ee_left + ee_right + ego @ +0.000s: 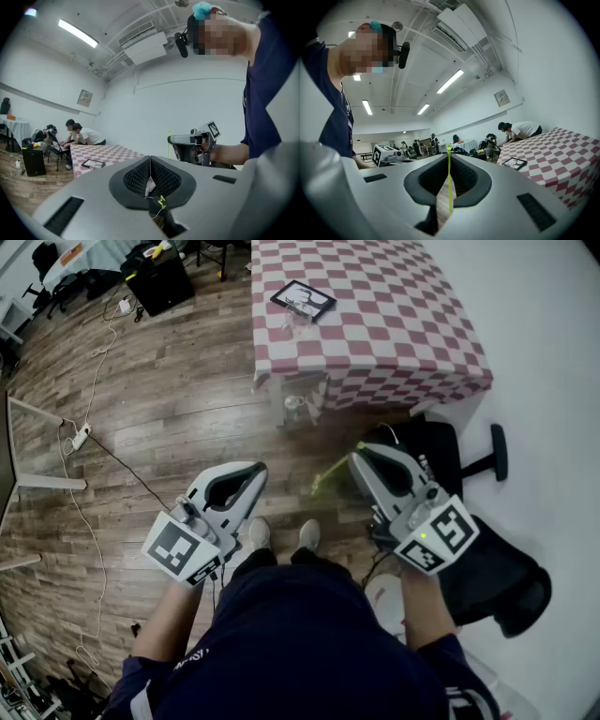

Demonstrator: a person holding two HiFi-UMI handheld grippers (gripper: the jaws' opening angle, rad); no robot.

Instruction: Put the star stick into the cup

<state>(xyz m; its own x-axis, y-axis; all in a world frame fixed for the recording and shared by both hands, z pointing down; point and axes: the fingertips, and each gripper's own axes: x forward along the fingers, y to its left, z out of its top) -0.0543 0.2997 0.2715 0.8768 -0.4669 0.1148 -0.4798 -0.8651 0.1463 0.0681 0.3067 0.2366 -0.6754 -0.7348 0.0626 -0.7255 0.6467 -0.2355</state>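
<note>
Hanging at the lower left of the head view, the left gripper [256, 470] is seen with its jaws pressed together on nothing. Right of centre, the thin yellow-green star stick [330, 477] is clamped between the closed pads of the right gripper [357, 458]. The checkered table [394, 324] is seen at upper right, well apart from both.

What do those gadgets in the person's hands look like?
The left tool and right tool are light grey, wedge-shaped shells with black ribbed pads inside. Each carries a white cube printed with black square markers. The person wears a navy short-sleeved shirt.
</note>
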